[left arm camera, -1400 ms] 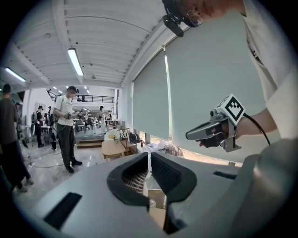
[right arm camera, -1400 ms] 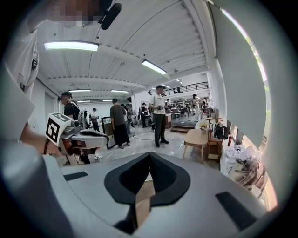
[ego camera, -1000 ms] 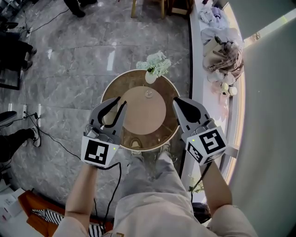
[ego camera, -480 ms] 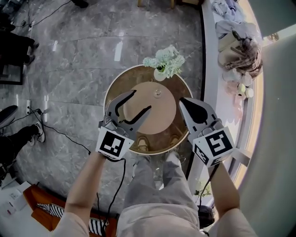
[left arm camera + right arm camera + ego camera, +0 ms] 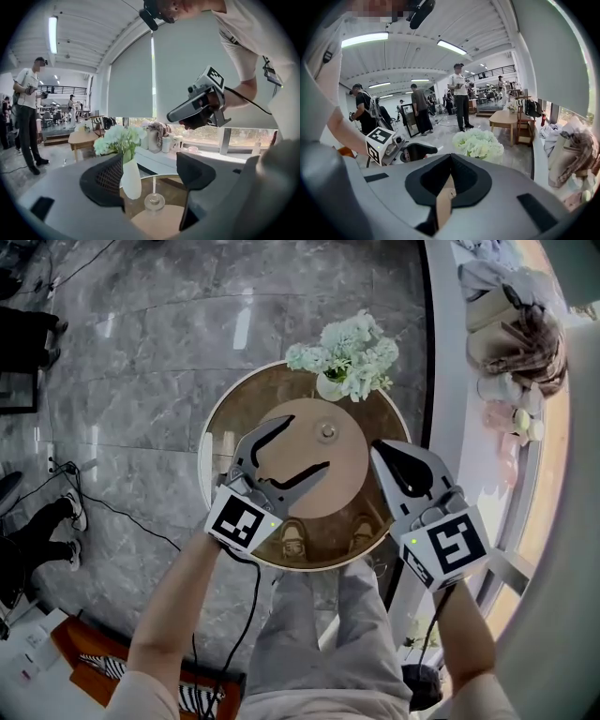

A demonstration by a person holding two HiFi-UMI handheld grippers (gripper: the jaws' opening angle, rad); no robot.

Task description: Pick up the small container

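The small container [image 5: 327,432] is a clear glass jar with a lid, standing on a round wooden board [image 5: 309,488] on the round glass table [image 5: 214,442]. My left gripper [image 5: 304,445] hovers over the board's left part. Its jaws have just been opening and now stand wide, with nothing between them. In the left gripper view the jar [image 5: 153,202] sits just ahead of the gap of the left gripper [image 5: 150,178], untouched. My right gripper [image 5: 383,448] is shut and empty at the board's right edge, to the right of the jar. In its own view the right gripper [image 5: 449,177] shows its jaws together.
A white vase of pale flowers [image 5: 344,354] stands at the table's far edge, close behind the jar. A window ledge with cloth and cups [image 5: 511,324] runs along the right. The person's shoes [image 5: 292,538] show through the glass. Several people [image 5: 460,96] stand in the room beyond.
Both grippers have come down toward the table. The left gripper's jaws went from nearly shut to wide open. The right gripper stayed shut.
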